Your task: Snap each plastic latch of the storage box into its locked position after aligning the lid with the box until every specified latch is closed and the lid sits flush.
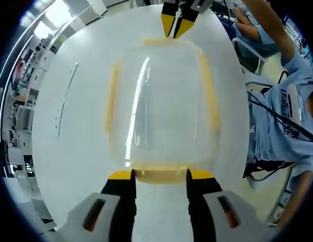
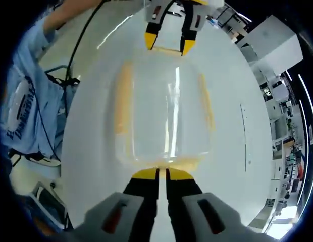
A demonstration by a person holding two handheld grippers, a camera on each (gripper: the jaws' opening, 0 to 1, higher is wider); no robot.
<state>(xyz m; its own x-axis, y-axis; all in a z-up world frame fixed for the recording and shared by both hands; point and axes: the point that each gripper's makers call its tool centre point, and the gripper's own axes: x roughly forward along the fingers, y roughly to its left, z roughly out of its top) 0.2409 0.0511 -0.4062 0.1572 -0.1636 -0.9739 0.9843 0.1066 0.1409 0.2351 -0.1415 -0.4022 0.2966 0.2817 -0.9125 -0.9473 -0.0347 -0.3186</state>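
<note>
A clear storage box [image 1: 161, 101] with its lid on lies on the white table [image 1: 70, 131]. It has pale yellow latches: a long side latch [image 1: 112, 96], another [image 1: 209, 91], and an end latch [image 1: 159, 175] nearest me. My left gripper [image 1: 160, 176] is open, its yellow-tipped jaws standing either side of that end latch. At the far end my right gripper [image 1: 175, 27] has its tips together at the far end latch [image 1: 166, 41]. In the right gripper view, the box [image 2: 164, 111] lies ahead and my right gripper [image 2: 162, 174] is shut, tips against the near end latch [image 2: 169, 164]; the left gripper [image 2: 170, 43] stands open opposite.
A person in a light blue shirt [image 1: 282, 111] sits beside the table, also seen as a sleeve and torso [image 2: 25, 111], with a black cable [image 2: 81, 45] trailing over. A chair [image 1: 250, 55] stands close by. Shelving and desks [image 2: 282, 101] lie beyond the table edge.
</note>
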